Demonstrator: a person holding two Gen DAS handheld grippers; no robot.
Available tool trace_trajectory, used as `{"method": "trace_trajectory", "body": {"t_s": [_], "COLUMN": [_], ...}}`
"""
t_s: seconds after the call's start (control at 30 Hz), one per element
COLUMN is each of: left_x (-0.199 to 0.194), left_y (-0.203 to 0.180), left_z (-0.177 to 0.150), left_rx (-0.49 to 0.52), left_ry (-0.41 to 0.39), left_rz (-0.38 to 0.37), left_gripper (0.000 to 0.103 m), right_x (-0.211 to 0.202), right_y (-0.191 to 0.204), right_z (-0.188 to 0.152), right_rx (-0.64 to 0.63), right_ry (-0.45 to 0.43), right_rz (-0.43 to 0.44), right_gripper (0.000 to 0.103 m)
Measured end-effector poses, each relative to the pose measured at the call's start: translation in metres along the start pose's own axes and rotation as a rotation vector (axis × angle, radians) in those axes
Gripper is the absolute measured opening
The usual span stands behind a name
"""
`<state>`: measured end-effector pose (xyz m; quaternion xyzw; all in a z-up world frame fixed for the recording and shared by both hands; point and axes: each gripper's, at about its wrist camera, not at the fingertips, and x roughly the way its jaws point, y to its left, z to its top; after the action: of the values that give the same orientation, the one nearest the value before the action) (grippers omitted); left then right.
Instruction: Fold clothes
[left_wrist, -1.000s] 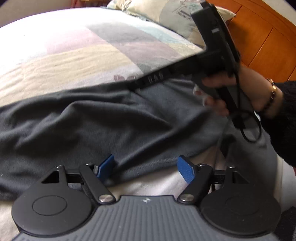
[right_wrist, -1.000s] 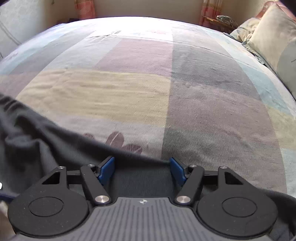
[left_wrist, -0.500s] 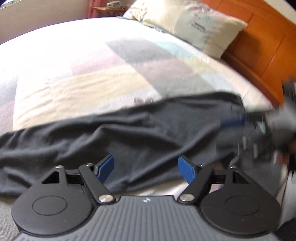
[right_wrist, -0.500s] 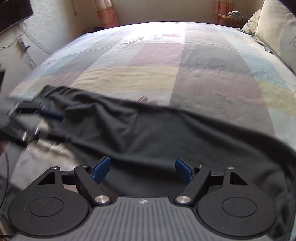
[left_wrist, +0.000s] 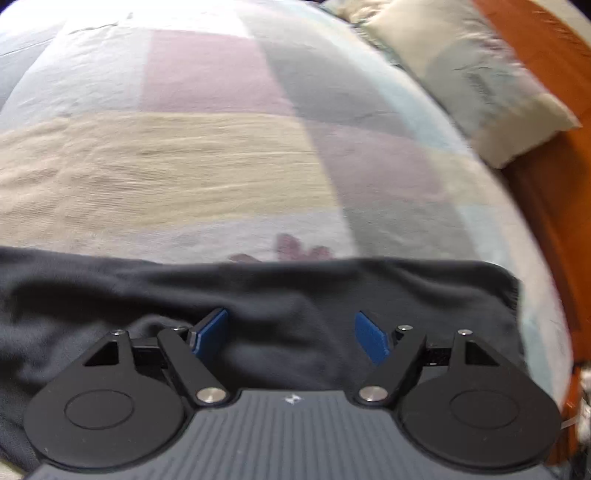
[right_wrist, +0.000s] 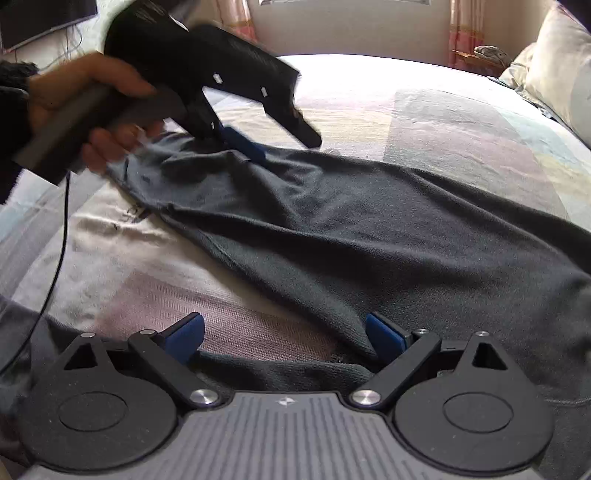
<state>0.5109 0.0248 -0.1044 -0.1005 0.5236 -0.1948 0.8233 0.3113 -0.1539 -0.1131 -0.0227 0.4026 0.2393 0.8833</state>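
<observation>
Both grippers have swung apart since the earlier frames, and your dark garment (right_wrist: 369, 236) now lies as one long band across the near part of the bed (left_wrist: 207, 170).

Your right gripper (right_wrist: 284, 338) is opening its jaws wide over the near hem, with cloth lying low between the pads but nothing pinched. Your left gripper (left_wrist: 291, 338) hovers over the garment (left_wrist: 280, 295) with jaws well apart and empty; in the right wrist view its blue finger (right_wrist: 245, 147) sits at the far left end of the cloth. You seem to have one lengthwise fold done. Folding the band across and neatening it is still left.
</observation>
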Motion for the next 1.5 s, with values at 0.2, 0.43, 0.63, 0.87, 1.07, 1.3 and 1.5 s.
{"method": "trace_trajectory", "body": {"t_s": [0.2, 0.43, 0.63, 0.87, 1.07, 1.3, 1.5], "left_x": [0.015, -0.025, -0.034, -0.051, -0.032, -0.036, -0.036], "left_y": [0.013, -0.021, -0.034, -0.040, -0.019, -0.020, -0.008], "left_z": [0.027, 0.006, -0.059, -0.092, -0.095, -0.096, -0.085], "left_rx": [-0.084, 0.058, 0.133, 0.287, 0.229, 0.289, 0.244], "left_ry": [-0.089, -0.125, -0.071, -0.147, -0.096, -0.152, -0.156], "left_rz": [0.024, -0.030, -0.052, 0.051, 0.131, 0.149, 0.150], "left_gripper": [0.079, 0.080, 0.081, 0.083, 0.086, 0.087, 0.086], "right_x": [-0.001, -0.001, 0.001, -0.031, -0.029, 0.036, 0.035], "right_y": [0.001, 0.000, 0.003, -0.029, -0.120, -0.155, -0.168], "right_z": [-0.007, -0.009, -0.009, 0.009, 0.047, 0.069, 0.091], "right_rx": [-0.022, -0.013, -0.029, 0.022, 0.222, 0.223, 0.195], "right_ry": [-0.025, -0.033, -0.031, -0.075, -0.138, -0.084, -0.079], "right_rz": [-0.001, 0.010, -0.001, 0.036, -0.028, 0.008, -0.108], "right_gripper": [0.099, 0.102, 0.102, 0.102, 0.102, 0.101, 0.100]}}
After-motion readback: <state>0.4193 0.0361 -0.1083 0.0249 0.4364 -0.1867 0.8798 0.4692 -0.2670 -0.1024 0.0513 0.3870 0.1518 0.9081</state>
